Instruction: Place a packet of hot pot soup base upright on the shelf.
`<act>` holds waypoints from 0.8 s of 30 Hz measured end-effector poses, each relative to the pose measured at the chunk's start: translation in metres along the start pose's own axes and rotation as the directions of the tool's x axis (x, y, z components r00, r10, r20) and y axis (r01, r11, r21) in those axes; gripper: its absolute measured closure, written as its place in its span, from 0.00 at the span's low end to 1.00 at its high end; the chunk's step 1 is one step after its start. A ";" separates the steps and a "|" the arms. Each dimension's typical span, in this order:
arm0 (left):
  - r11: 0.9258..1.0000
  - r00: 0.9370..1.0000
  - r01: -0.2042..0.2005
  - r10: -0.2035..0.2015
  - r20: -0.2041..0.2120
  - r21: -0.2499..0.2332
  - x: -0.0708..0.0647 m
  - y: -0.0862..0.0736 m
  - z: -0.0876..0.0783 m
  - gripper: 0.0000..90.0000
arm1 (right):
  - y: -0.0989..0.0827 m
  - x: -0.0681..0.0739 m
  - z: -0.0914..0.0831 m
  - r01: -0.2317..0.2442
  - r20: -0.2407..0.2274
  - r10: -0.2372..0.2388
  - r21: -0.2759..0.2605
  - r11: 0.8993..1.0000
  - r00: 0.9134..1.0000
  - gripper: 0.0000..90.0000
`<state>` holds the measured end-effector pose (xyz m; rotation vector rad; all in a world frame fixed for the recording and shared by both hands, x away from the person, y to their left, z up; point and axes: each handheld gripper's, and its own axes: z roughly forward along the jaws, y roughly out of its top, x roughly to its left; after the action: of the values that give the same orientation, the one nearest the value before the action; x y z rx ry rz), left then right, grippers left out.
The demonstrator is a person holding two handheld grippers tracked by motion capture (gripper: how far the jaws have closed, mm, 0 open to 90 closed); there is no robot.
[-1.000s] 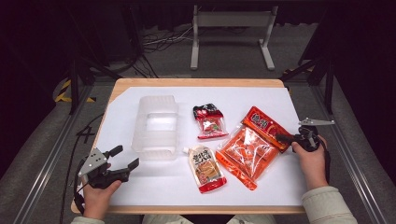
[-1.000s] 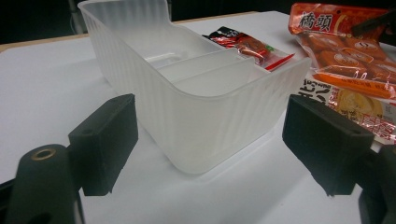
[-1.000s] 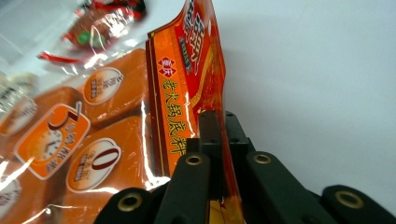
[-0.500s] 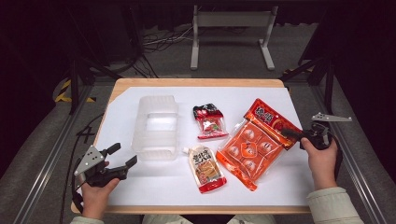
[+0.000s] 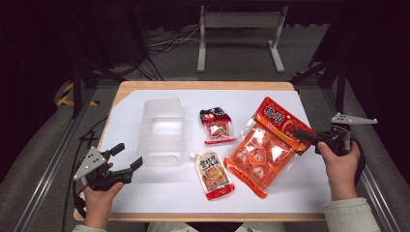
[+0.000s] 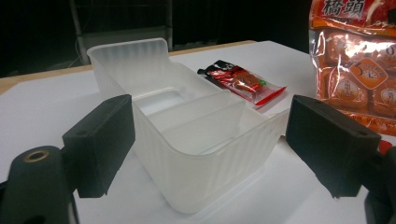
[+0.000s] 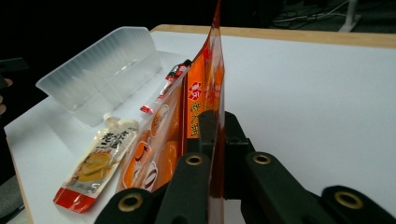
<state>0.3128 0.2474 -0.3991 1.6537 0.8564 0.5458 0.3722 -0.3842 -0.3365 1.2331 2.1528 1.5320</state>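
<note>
Right gripper (image 5: 305,136): pressed together on top edge of large orange snack bag (image 5: 263,147); translucent ribbed plastic tray (image 5: 160,131) lies far left, beside spread left gripper (image 5: 126,157).

Lab: dark room, metal frame rails (image 5: 48,166), floor cables (image 5: 167,41).

both grippers (image 5: 126,157) (image 5: 303,137) are black with brass-ringed screw holes, grey three-cornered top plates, trailing black cables; the person wears pale sleeves (image 5: 349,216).

Spouted pouch (image 5: 213,174) — small red packet (image 5: 217,126)
</note>
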 end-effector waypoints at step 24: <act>1.000 0.995 -0.015 0.018 0.097 -0.028 -0.017 0.025 0.011 0.14 | 0.043 0.075 -0.012 0.182 -0.150 -0.184 -0.031 0.983 0.971 1.00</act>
<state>0.3161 0.2253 -0.3764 1.6504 0.7616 0.4817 0.3397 -0.3327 -0.2739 0.9084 2.2703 1.6077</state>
